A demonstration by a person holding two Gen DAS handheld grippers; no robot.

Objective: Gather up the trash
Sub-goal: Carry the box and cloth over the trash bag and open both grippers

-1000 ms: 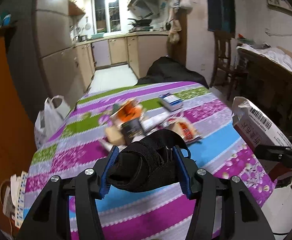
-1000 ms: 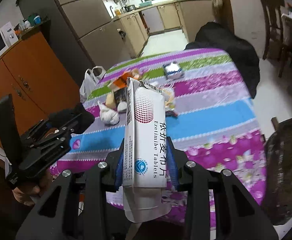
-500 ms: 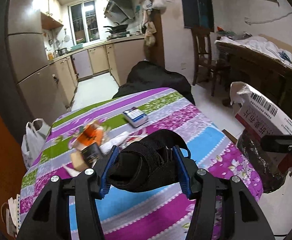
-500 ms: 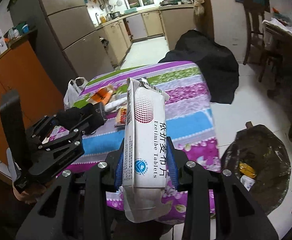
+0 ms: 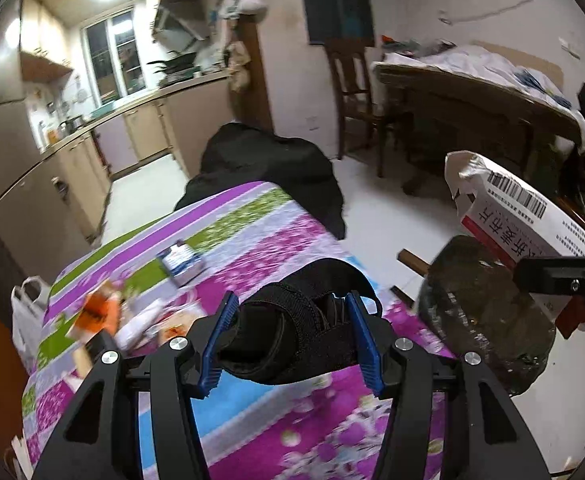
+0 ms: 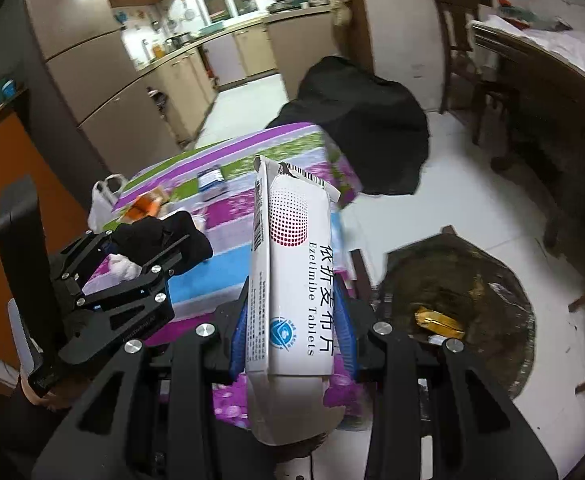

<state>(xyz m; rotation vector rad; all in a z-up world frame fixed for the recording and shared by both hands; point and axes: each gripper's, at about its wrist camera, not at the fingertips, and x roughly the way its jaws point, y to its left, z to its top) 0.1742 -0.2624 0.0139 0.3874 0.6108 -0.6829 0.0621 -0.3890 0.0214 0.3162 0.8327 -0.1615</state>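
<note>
My left gripper [image 5: 290,342] is shut on a black strapped fabric bundle [image 5: 292,332], held above the right edge of the striped flowered tablecloth [image 5: 252,412]. My right gripper [image 6: 292,336] is shut on a tall white tablet box [image 6: 292,280], upright between the blue pads. That box [image 5: 524,216] shows at the right of the left wrist view, above a dark open trash bag [image 5: 484,312] on the floor. In the right wrist view the trash bag [image 6: 492,276] lies to the right, with yellow wrappers [image 6: 438,320] inside. The left gripper [image 6: 140,264] with its bundle shows at the left.
Wrappers, an orange packet [image 5: 96,314] and a blue-white box [image 5: 182,260] lie on the table. A white plastic bag [image 5: 24,312] hangs at its far left side. A black covered heap [image 6: 356,120] stands past the table; a chair [image 5: 356,92] and cluttered desk [image 5: 476,92] at right.
Both grippers have swung right with their loads, away from the table's clutter. The trash bag on the floor has come into view beside the table. Neither grip has changed.
</note>
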